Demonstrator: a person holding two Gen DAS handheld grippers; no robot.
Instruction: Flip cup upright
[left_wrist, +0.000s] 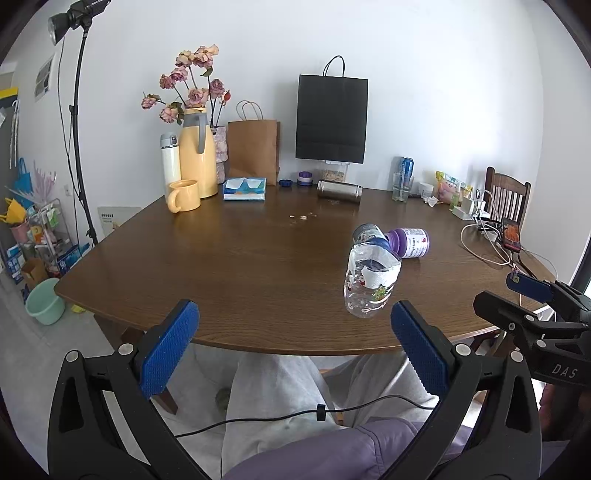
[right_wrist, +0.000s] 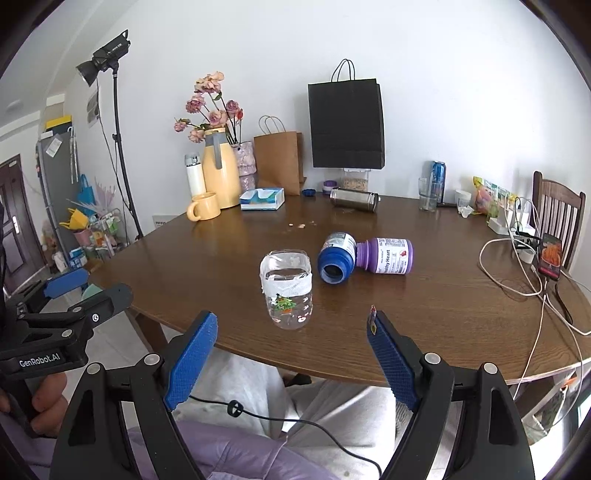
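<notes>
A clear plastic cup with white tape round its rim and small stickers stands upright, mouth up, near the front edge of the brown table. It also shows in the left wrist view. My right gripper is open and empty, just short of the cup, above the table edge. My left gripper is open and empty, left of the cup, off the table's front edge. The right gripper shows at the right of the left wrist view.
A blue jar and a purple bottle lie on their sides behind the cup. A yellow mug, a yellow jug, a tissue box, a steel flask, a glass and paper bags stand at the back. Cables and a phone lie at right.
</notes>
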